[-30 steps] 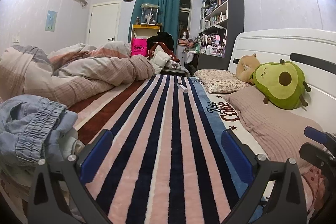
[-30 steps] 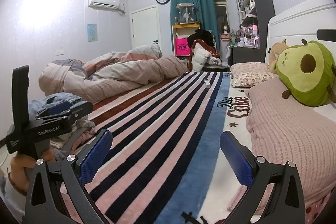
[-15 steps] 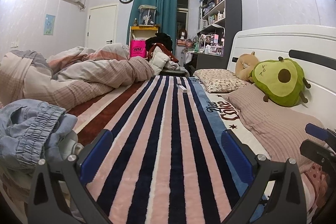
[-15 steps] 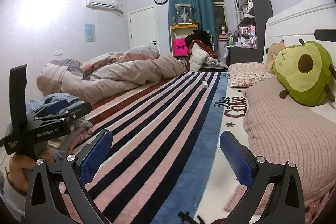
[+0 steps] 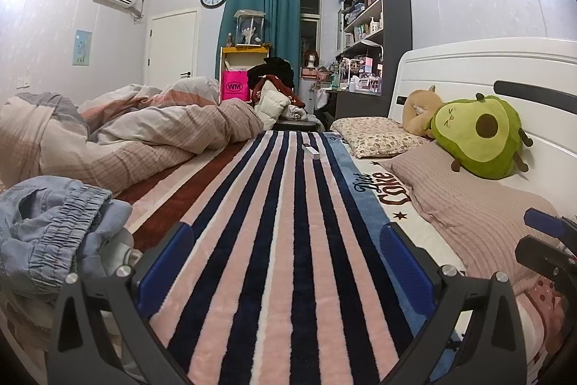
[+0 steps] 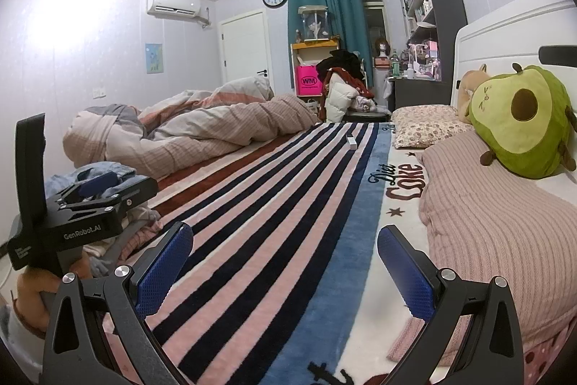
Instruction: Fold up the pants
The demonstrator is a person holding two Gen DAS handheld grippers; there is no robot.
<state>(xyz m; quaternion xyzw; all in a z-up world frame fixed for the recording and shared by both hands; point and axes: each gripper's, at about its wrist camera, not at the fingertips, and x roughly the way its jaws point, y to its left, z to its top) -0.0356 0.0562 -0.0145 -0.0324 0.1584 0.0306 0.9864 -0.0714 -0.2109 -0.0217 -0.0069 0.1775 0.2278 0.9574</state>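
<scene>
Light blue denim pants [image 5: 50,226] with an elastic waistband lie crumpled at the left edge of the bed. In the right wrist view they [image 6: 93,174] show partly behind the left gripper. My left gripper [image 5: 285,262] is open and empty, low over the striped blanket [image 5: 288,211], just right of the pants. My right gripper [image 6: 285,271] is open and empty over the blanket's blue band, right of the left gripper [image 6: 97,190].
A rumpled duvet [image 5: 137,136] fills the bed's far left. Pillows [image 5: 465,208] and an avocado plush [image 5: 479,136] line the headboard at right. A small white box [image 5: 311,151] lies on the blanket farther ahead.
Both grippers have drifted slightly; the left view has shifted a little toward the right, so the pants sit farther left in it. Both jaws stay open.
</scene>
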